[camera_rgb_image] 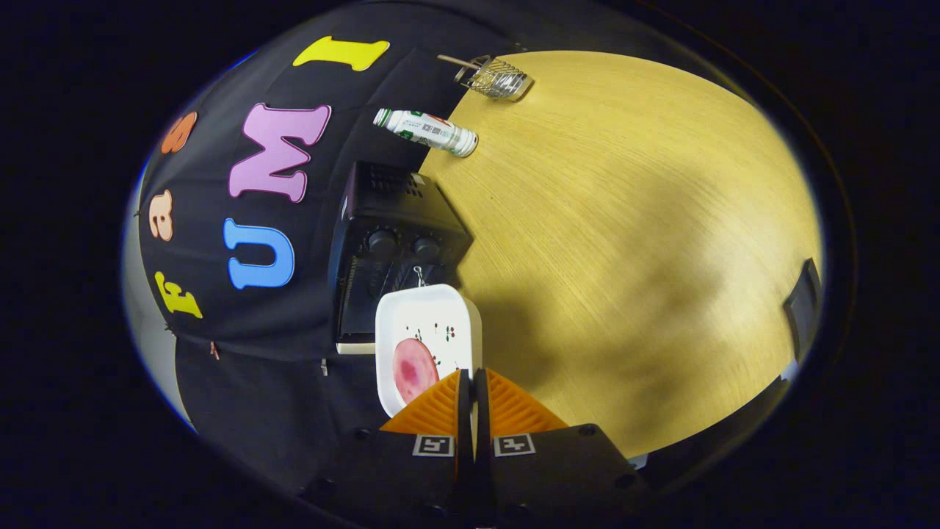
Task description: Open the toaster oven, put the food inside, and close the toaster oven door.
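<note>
Wood table (631,242) takes up most of the scene, booth cloth along its far side. Oven (393,250) sits at the table's edge against the cloth, black, two knobs visible; its front glass faces the plate. Can't tell for sure whether the door is down or up: the plate covers the lower front, though a pale strip under the oven beside the plate could be a dropped door or a base edge. Plate (429,334) is white, square, directly in front of the oven and just ahead of the fingers, with the food (413,369), a pink round slice, lying on the half nearest the fingers. Gripper (470,386) has its orange fingers pressed nearly together on the plate's near rim, so I read it as pinching the plate. Judgement: mid-task, plate being carried at the oven mouth; food not inside yet, insertion and door closing remain. Bottle (426,131) and wire basket (496,77) lie well beyond, irrelevant.
</note>
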